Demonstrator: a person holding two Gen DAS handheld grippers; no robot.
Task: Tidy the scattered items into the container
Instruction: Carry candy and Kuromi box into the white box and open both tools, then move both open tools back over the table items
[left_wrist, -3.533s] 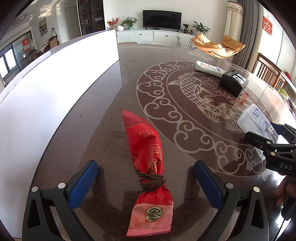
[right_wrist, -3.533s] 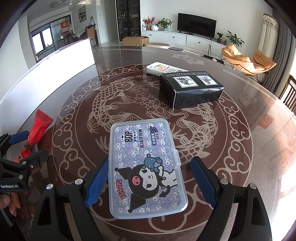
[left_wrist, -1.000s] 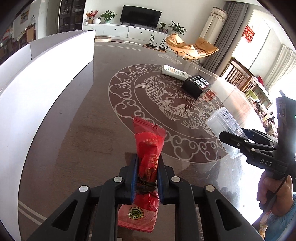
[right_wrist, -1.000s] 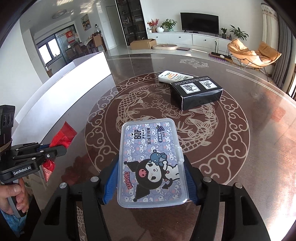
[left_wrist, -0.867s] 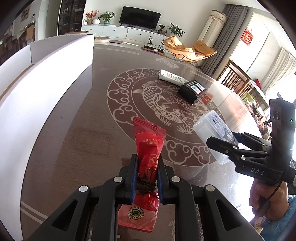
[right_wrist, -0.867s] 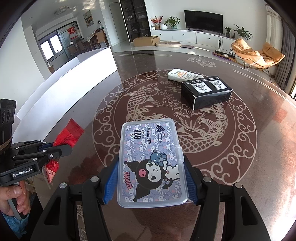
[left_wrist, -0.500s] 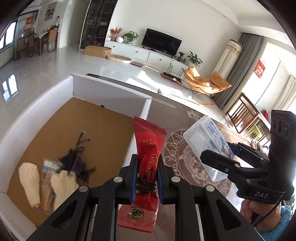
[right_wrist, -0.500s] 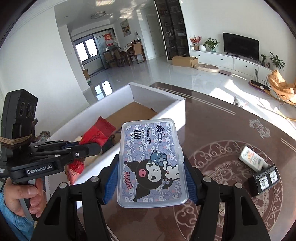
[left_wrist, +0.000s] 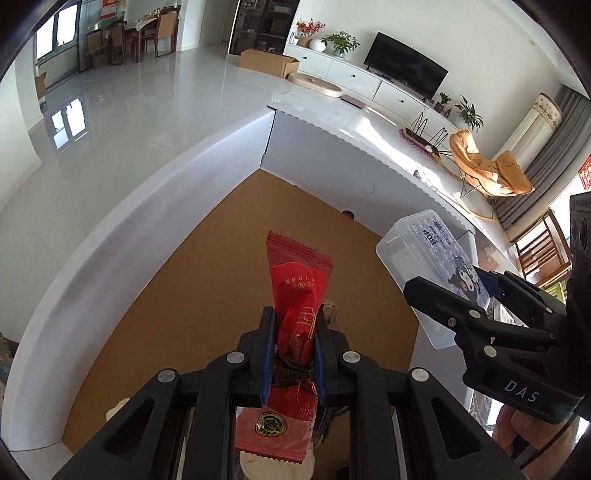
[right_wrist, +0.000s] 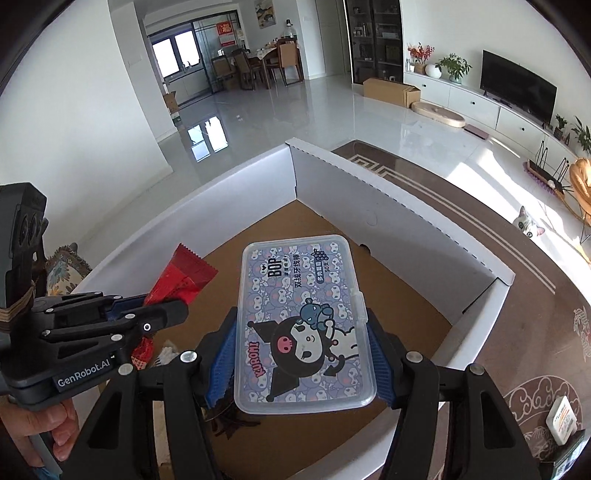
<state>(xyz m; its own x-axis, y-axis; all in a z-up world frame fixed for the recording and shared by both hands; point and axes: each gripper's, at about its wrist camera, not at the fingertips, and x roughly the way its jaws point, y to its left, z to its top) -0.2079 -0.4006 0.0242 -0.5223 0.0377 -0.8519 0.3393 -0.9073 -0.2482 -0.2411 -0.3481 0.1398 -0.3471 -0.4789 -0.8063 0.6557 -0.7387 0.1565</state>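
Left wrist view: red snack packet (left_wrist: 297, 295), glossy, bound with dark cord, is clamped in the left gripper (left_wrist: 293, 343) above the white cardboard box (left_wrist: 147, 206). The right gripper (right_wrist: 301, 354) grips a clear plastic case (right_wrist: 301, 317) printed with cartoon figures, above the same box. Pale items lie inside, partly hidden.

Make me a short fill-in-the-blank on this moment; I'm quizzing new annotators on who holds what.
1. The left gripper is shut on a snack packet coloured ____.
2. The right gripper is shut on a clear plastic ____.
3. Both grippers are above the white cardboard box, whose floor is ____ in colour.

Missing words: red; case; brown
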